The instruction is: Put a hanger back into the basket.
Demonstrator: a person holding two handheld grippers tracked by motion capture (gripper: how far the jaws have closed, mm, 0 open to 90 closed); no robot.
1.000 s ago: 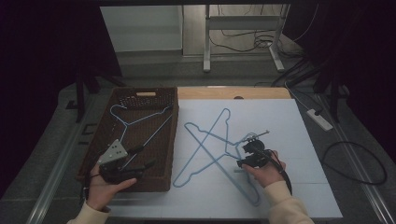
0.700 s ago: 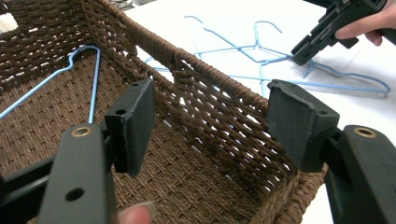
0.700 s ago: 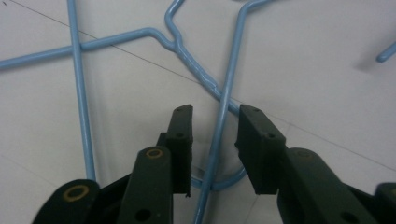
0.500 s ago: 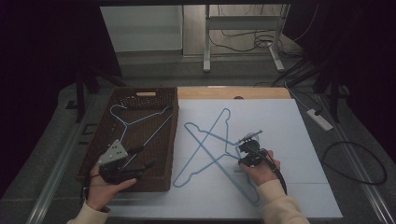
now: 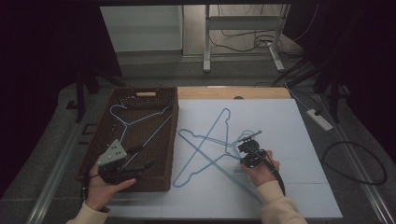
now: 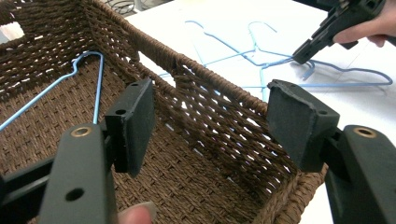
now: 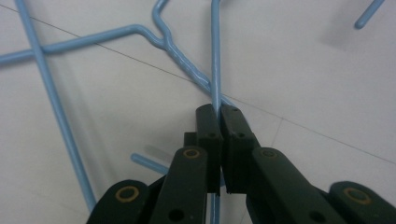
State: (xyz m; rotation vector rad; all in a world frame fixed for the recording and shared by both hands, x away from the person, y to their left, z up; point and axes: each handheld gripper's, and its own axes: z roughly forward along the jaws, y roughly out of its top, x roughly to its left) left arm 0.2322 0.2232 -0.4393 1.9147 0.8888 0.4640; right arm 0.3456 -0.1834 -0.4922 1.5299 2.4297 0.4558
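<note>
Several blue wire hangers (image 5: 205,148) lie crossed on the white table sheet (image 5: 280,116). My right gripper (image 5: 239,148) is shut on one hanger's wire (image 7: 215,56), just below the twisted neck of another hanger (image 7: 168,42); the same gripper (image 6: 299,57) appears in the left gripper view. One more blue hanger (image 5: 135,122) lies inside the brown wicker basket (image 5: 146,90). My left gripper (image 5: 144,157) hovers open over the basket's near right corner, its pads (image 6: 135,121) astride the woven wall (image 6: 154,49) with nothing between them.
The basket takes up the table's left side. A wooden strip (image 5: 233,92) runs along the far edge. A power strip (image 5: 320,119) and cables lie on the floor to the right, with metal stand legs (image 5: 205,56) beyond the table.
My right gripper has crept slightly forward and left along the hanger wire, still shut. The left gripper has stayed over the basket corner.
</note>
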